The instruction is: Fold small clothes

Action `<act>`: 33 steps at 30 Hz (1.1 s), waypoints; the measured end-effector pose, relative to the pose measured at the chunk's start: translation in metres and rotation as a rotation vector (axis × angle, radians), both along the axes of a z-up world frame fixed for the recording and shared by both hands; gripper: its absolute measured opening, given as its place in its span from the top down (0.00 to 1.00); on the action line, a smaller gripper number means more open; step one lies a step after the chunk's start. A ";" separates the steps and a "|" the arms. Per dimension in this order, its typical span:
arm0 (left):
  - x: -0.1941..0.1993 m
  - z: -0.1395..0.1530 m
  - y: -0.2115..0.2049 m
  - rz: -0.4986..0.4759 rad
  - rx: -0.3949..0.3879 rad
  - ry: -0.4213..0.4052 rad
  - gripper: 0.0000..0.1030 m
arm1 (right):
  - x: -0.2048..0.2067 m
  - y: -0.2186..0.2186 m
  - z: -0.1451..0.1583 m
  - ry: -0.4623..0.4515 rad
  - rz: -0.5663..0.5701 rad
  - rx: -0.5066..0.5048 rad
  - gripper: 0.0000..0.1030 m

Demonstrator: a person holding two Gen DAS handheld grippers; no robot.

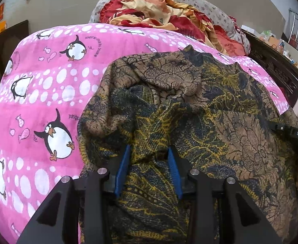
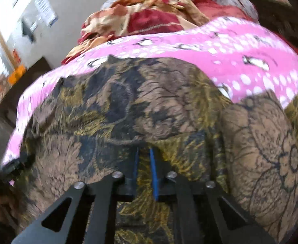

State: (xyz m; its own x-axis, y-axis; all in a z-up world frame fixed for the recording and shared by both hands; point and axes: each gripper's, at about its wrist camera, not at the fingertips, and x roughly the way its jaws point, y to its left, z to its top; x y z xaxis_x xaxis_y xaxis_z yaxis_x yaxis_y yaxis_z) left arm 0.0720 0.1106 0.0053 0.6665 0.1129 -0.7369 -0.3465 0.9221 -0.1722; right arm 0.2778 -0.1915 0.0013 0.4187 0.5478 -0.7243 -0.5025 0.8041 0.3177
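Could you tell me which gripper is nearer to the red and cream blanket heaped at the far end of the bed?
Neither clearly. The left gripper and right gripper both sit at the patterned garment's near edge, with it and pink bedding between them and the blanket.

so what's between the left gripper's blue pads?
A bunched fold of the brown patterned garment sits between the left gripper pads, shown in the left wrist view; it lies on the pink penguin blanket.

One patterned garment [image 1: 189, 105], one pink penguin quilt [image 1: 53, 85], two grippers.

Motion blur smears the right wrist view; the patterned garment [image 2: 149, 105] perhaps hides the gripper's tips.
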 end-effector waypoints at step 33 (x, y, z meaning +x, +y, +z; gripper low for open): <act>-0.042 -0.002 -0.033 -0.021 0.002 0.019 0.72 | 0.086 -0.307 0.032 -0.012 -0.605 -0.030 0.67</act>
